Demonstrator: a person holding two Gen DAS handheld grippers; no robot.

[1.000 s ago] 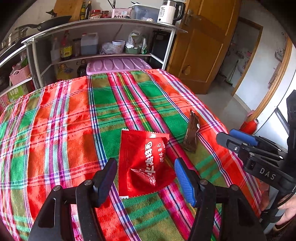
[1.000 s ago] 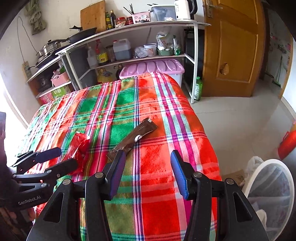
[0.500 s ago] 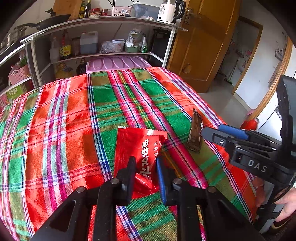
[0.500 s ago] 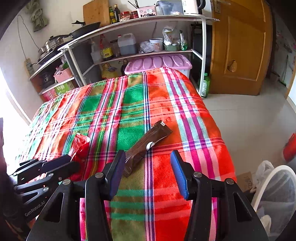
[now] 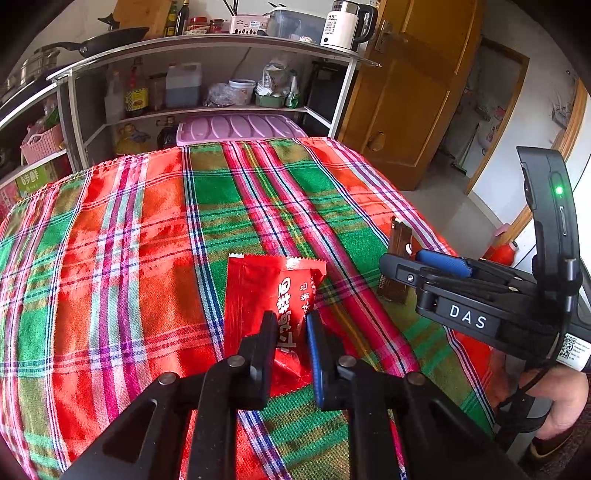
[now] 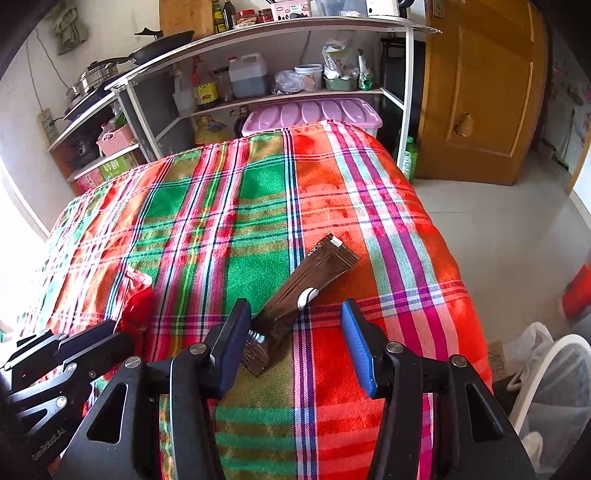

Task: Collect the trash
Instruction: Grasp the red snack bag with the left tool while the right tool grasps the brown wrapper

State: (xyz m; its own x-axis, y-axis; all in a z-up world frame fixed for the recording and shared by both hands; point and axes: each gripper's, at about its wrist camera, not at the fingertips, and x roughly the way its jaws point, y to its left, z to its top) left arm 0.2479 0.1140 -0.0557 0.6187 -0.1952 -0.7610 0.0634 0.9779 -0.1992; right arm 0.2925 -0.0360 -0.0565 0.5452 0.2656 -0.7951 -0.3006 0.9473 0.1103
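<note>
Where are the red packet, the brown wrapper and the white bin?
red packet (image 5: 258, 295), left wrist view, upper flat face.
brown wrapper (image 6: 306, 280), right wrist view, its middle.
white bin (image 6: 554, 384), right wrist view, its rim.

The premises are presenting as a lived-in home kitchen. A curved open shelf unit is carrying a frying pan, a steel pot, a cutting board, sauce bottles, an oil jug and an electric kettle. A tabletop under a plaid cloth is standing before it, with a wooden door and tiled floor adjoining, and a lined bin is sitting alongside.
</note>
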